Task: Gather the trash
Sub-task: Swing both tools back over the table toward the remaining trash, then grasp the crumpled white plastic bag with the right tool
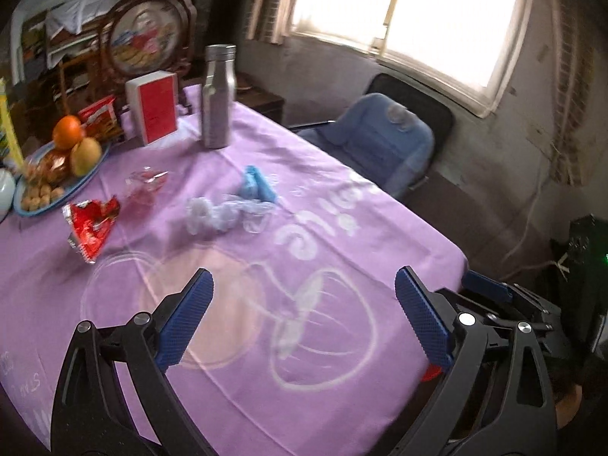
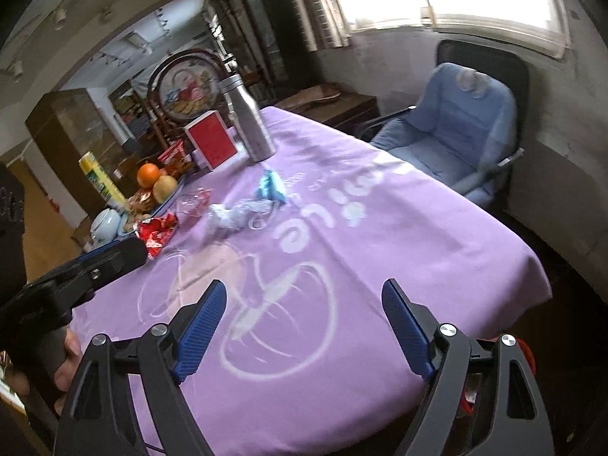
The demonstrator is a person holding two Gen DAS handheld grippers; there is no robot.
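Both grippers, left and right, spread their blue-padded fingers wide and empty over the lilac-clothed bench; torn red foil wrapper and crumpled clear plastic lie mid-frame left.

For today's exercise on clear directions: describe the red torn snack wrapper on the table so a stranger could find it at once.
Start at the table with the purple cloth, then find the blue plate of fruit at its far left. The red torn wrapper lies flat on the cloth just in front of that plate. Unlike the clear plastic scraps beside it, it is bright red and shiny.
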